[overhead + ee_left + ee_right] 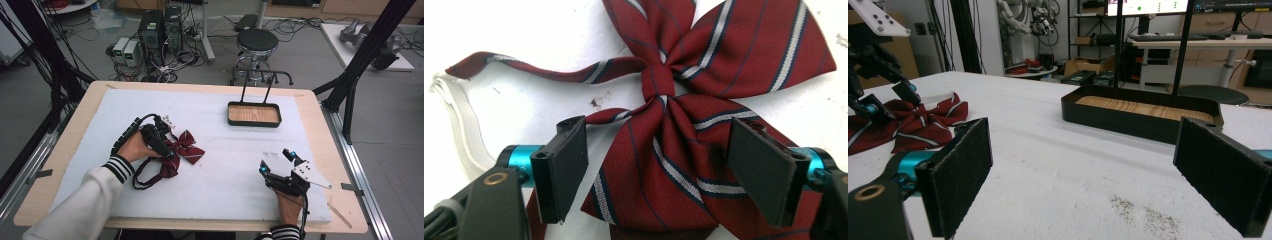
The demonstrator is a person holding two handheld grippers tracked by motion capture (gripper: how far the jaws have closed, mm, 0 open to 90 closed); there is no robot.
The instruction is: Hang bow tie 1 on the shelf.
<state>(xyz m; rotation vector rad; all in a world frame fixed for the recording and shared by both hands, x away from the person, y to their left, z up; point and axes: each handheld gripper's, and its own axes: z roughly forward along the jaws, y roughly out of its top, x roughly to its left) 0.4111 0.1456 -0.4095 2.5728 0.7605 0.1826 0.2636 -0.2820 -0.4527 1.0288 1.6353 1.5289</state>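
Seen from the high view, the left gripper (167,150) comes down on a dark red striped bow tie (184,148) that lies on the white mat (225,165), well to the near left of the wooden tray (253,114) with its tall wire handle. The right gripper (276,161) rests on the mat, well to the near right of the tray, with nothing near its jaws.

In the left gripper view, the jaws stand wide on either side of one wing of the bow tie (704,100), below its knot, and the pads do not yet press the cloth. The risk, by this reading, is a pinch of a single loose layer: the wing could slide out on the lift. The thin strap and the white elastic band (459,115) trail to the side and could drag or snag the mat.

In the right gripper view, the right gripper's jaws are wide apart and empty, aimed at the tray (1143,117); the bow tie (913,122) lies far to the tray's left, under the other gripper.

No brand, label or legible writing appears on the tie, tray or mat.
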